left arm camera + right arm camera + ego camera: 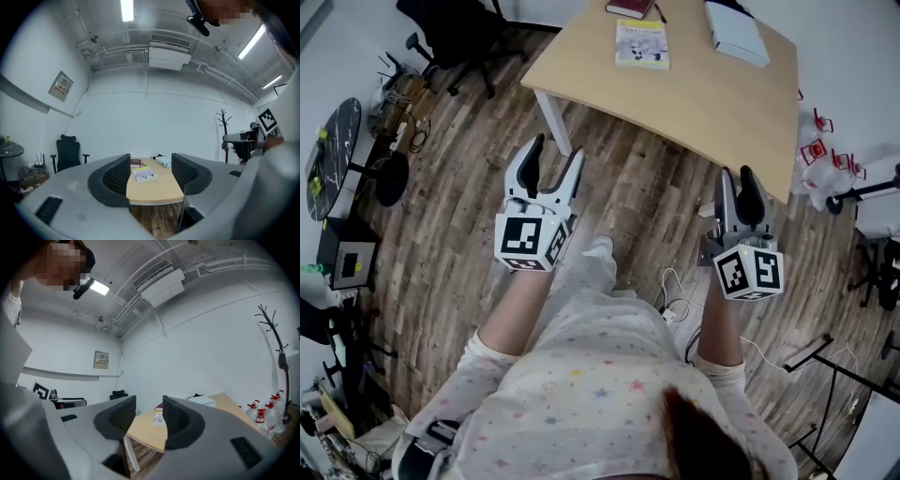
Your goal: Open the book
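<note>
Short of the tabletop [703, 98], your left claw [556, 147] gapes wide, your right claw [738, 173] stands narrowly parted; both empty, the shut book [642, 43] there seemingly beyond reach.

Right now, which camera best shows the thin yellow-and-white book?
The head view: the thin yellow-and-white book shows whole, from above. The left gripper view shows it small, foreshortened; the right gripper view, partly behind its jaw.

Head view steeply down, 2 gripper views level toward the distant table [154, 187], shared by all 3
</note>
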`<action>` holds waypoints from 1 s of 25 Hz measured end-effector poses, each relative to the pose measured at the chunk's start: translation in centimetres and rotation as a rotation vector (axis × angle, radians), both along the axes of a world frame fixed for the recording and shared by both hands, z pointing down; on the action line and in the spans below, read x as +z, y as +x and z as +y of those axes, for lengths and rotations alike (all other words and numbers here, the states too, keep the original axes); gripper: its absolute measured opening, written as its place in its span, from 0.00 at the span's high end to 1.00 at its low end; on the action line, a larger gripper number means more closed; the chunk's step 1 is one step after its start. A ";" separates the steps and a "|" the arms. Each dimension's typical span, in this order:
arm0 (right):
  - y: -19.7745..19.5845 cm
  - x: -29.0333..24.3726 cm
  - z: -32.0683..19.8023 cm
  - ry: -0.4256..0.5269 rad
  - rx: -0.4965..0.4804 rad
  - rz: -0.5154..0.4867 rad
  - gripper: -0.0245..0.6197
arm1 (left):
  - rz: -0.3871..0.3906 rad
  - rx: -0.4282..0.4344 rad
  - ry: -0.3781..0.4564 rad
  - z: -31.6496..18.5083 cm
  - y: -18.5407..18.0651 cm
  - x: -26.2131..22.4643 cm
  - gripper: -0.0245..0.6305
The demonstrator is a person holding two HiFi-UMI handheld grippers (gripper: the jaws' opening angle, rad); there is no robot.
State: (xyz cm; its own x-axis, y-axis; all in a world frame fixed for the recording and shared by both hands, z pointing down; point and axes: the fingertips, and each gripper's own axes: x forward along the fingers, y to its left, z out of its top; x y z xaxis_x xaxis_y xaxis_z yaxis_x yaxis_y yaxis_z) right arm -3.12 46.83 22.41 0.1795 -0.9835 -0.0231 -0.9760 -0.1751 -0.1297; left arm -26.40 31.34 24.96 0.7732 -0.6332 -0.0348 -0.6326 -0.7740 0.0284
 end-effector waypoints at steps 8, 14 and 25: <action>4.4 -0.4 -7.9 -0.003 0.038 -0.007 0.70 | -0.007 0.056 -0.010 -8.3 4.9 -0.1 0.58; 6.4 0.2 -10.7 -0.023 0.046 -0.023 0.70 | -0.015 0.067 -0.020 -11.5 7.2 0.1 0.58; 13.5 0.7 -19.1 -0.038 -0.063 -0.022 0.70 | -0.015 -0.040 -0.056 -17.0 12.7 1.4 0.58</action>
